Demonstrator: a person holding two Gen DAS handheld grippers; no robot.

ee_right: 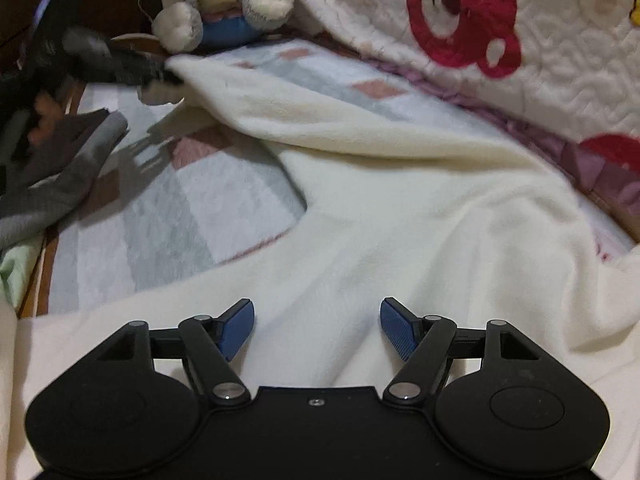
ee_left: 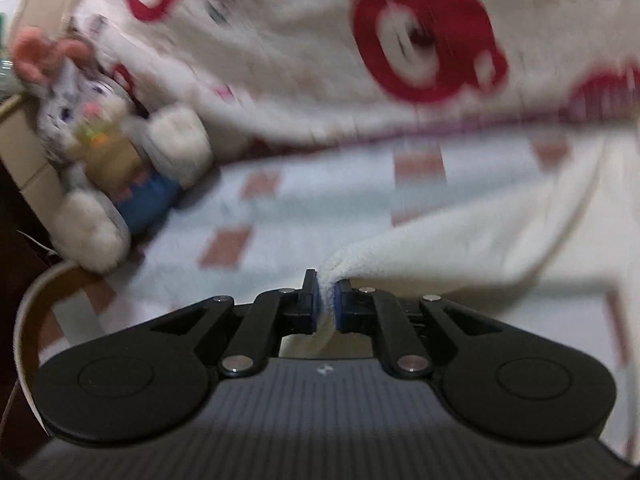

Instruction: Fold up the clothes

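While the left hand-held gripper pinches a corner of the cream fleece garment spread on the bed, the right hand-held gripper hovers spread above it, holding nothing; it likely needs a second corner before folding.

Cream garment soft fleecy cloth; quilt stitched, matt; tongs matt black plastic.

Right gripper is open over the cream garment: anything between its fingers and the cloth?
Nothing visible. The right gripper hangs open directly over bare cream garment, with no other item between. The left gripper is already shut on a sleeve end; the plush toy sits well off.
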